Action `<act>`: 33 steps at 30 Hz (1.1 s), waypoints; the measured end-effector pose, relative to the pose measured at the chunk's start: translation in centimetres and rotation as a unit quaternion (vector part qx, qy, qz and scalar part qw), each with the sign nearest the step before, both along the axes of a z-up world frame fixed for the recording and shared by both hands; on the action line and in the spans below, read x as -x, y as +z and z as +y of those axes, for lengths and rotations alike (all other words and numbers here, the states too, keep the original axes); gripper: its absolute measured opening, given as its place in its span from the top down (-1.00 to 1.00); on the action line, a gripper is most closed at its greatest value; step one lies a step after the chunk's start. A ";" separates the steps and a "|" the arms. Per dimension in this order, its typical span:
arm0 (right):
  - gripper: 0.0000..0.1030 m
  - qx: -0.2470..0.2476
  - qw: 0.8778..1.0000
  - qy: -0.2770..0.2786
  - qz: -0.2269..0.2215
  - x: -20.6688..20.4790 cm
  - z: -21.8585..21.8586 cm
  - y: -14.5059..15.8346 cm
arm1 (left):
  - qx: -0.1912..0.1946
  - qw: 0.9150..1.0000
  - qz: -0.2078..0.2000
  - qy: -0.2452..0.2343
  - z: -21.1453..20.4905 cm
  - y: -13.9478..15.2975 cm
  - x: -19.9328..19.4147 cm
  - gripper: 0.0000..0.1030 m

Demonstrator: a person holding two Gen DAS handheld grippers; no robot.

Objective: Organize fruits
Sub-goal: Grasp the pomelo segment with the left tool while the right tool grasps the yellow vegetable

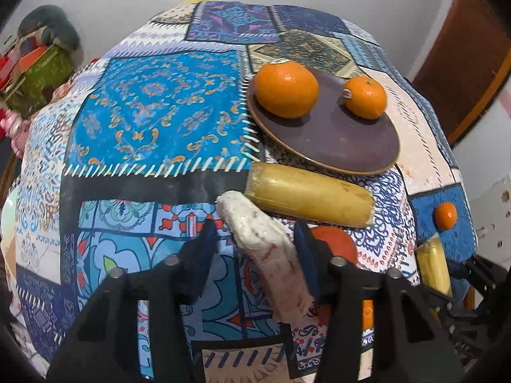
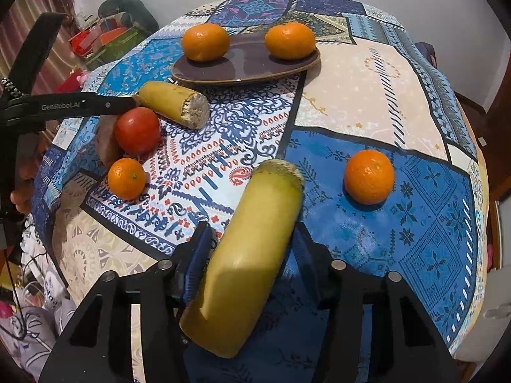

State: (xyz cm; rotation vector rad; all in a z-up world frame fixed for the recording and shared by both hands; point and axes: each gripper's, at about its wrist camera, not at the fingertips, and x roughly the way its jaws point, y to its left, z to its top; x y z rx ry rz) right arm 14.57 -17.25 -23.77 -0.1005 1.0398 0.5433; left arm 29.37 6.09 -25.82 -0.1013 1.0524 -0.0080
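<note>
My left gripper straddles a pale whitish-pink stick of fruit lying on the patchwork cloth. Its right pad touches the stick, and cloth shows between the stick and the left pad. My right gripper is shut on a yellow cut banana-like piece, which is tilted. A second yellow piece lies in front of the brown plate, which carries two oranges. A red tomato and a small orange sit beside the pale stick. Another orange lies alone on a blue patch.
The round table's cloth falls away at the edges on all sides. Boxes and clutter stand beyond the left edge, and a wooden door is at the far right. A hand holds the left gripper's handle.
</note>
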 end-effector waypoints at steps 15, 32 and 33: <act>0.31 0.017 0.999 0.033 -0.019 -0.9 1.6 0.3 | 0.017 1.000 0.019 0.007 3.5 -1.3 1.9 0.27; 0.29 -0.003 1.000 0.022 0.008 -1.9 1.3 -0.1 | 0.001 0.999 0.038 -0.032 1.8 -2.8 1.9 0.00; 0.29 -0.004 1.000 0.022 0.008 -1.9 1.3 -0.1 | -0.007 0.999 0.039 -0.036 1.5 -2.9 2.1 -0.05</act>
